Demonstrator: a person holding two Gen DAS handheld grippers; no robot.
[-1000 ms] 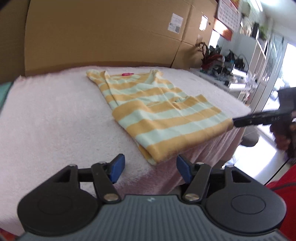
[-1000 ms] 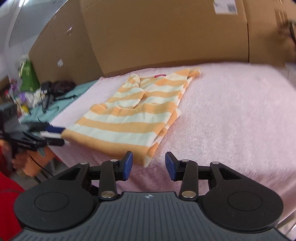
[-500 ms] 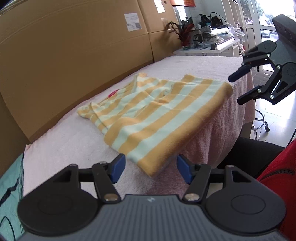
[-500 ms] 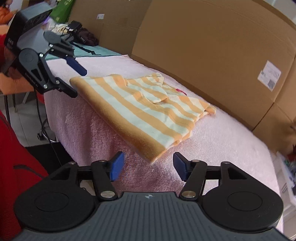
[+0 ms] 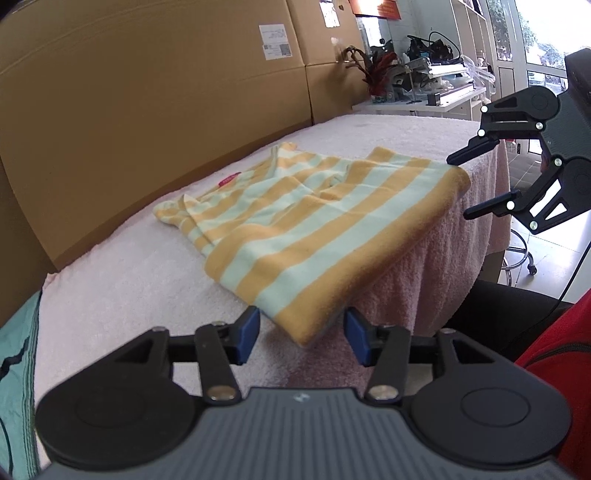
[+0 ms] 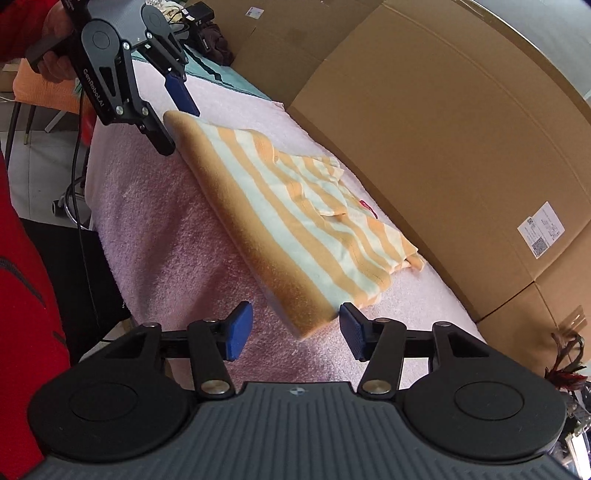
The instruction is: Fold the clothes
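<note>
You are rolling both claws sideways onto the striped shirt [image 5: 306,225], now mid-frame on the pink counter [image 5: 122,288]; left claw [image 5: 302,335] and right claw [image 6: 295,330] are closing around its hem corners, not yet gripping, so a fold looks imminent.

Striped shirt [image 5: 303,225] on pink-towelled table [image 5: 122,291]

My left gripper [image 5: 301,339] had matte black linkage arms, silver pivot screws, blue ribbed pads [image 5: 248,334] and a grey ridged body. My right gripper [image 6: 293,332] matched it. White "CenRoboAI" lettering [image 6: 94,88] ran along one arm. I wore a red sleeve [image 6: 26,22].
</note>
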